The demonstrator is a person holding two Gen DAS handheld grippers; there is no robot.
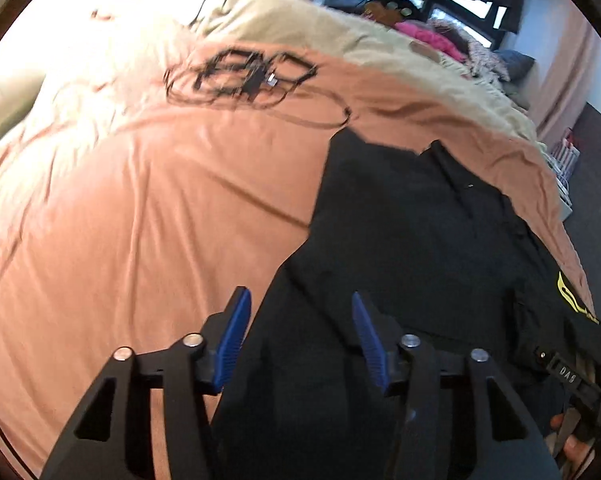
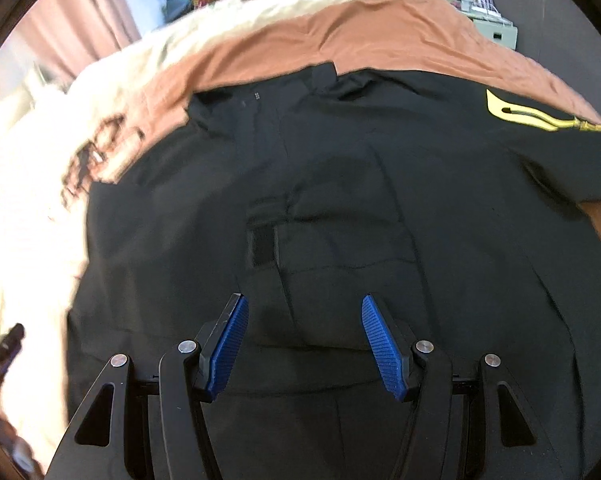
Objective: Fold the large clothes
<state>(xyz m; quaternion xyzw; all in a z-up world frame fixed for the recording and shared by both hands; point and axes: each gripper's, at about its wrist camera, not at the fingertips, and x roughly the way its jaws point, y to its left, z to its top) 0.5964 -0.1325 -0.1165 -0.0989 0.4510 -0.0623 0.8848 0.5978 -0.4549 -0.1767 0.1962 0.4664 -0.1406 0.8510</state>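
A large black garment (image 2: 340,208) with a yellow emblem (image 2: 528,114) lies spread flat on a bed covered by a terracotta sheet (image 1: 160,200). The left tongs (image 1: 296,300) and right tongs (image 2: 302,304) hang over it, both spread, pinching nothing. A tangled black cable (image 1: 240,76) rests farther up the bed.

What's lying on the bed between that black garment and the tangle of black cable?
Only bare orange bedsheet separates the black garment from the black cable tangle; the left wrist view shows that stretch best.

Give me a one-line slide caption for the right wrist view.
Open hand-held gripper poised above a black garment spread on an orange bedcover.
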